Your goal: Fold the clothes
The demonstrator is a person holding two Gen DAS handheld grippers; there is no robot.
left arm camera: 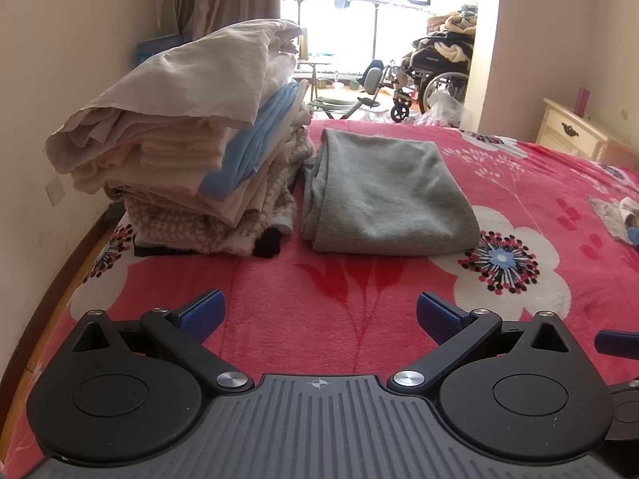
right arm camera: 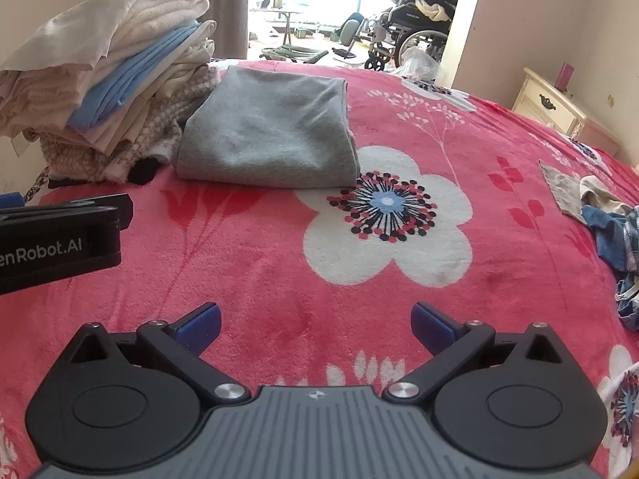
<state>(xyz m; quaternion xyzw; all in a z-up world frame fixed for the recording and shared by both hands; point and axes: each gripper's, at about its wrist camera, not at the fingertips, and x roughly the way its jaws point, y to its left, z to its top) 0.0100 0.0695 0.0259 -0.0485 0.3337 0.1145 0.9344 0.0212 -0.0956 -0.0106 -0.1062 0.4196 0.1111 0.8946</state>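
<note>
Both the left hand-held gripper [left arm camera: 319,315] and right hand-held gripper [right arm camera: 315,319] are hovering released, empty, before the folded grey knit garment [left arm camera: 383,195] lying on the pink floral bed blanket [left arm camera: 319,299].

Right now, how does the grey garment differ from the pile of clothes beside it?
The grey garment is a single piece in one colour; the pile stacks many pieces in cream, beige, blue and a checked knit. The grey garment lies low and flat; the pile rises far higher and leans. The grey garment's edges are neat; the pile's layers stick out unevenly. Both are folded and rest on the pink floral blanket, close to each other.
</note>
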